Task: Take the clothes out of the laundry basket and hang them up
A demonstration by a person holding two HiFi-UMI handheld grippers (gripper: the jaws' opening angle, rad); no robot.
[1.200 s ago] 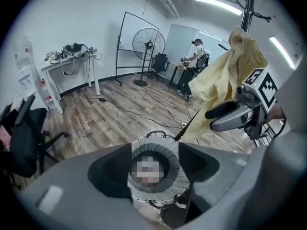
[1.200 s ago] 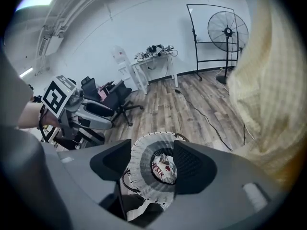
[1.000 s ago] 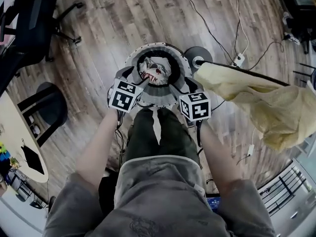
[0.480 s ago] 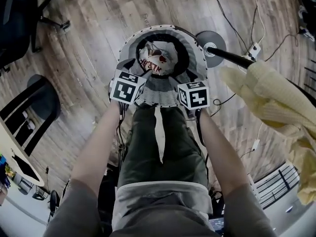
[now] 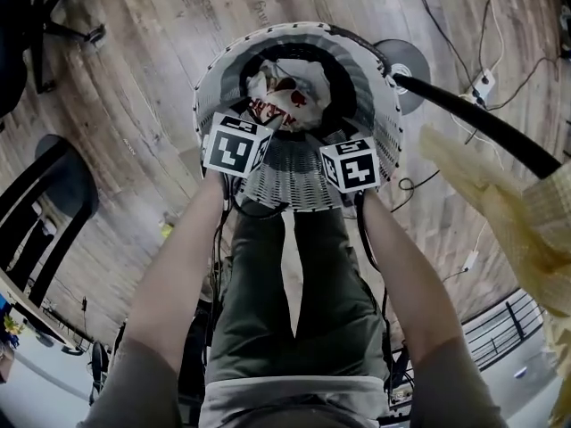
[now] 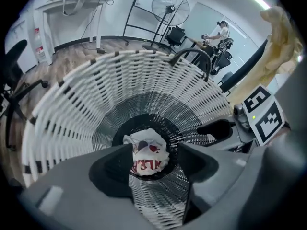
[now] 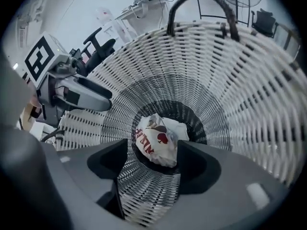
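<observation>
A white woven laundry basket stands on the wood floor in front of me. At its dark bottom lies a crumpled white garment with red print. My left gripper and right gripper hover side by side over the near rim, both open with nothing between the jaws. A pale yellow garment hangs on a black rail at the right.
A round rack base sits behind the basket, with cables and a power strip on the floor. Black chair legs are at the left. A standing fan and a desk stand far off.
The basket has grown larger and moved up in the head view as both grippers came closer above its near rim. The yellow garment has slid toward the right edge.
</observation>
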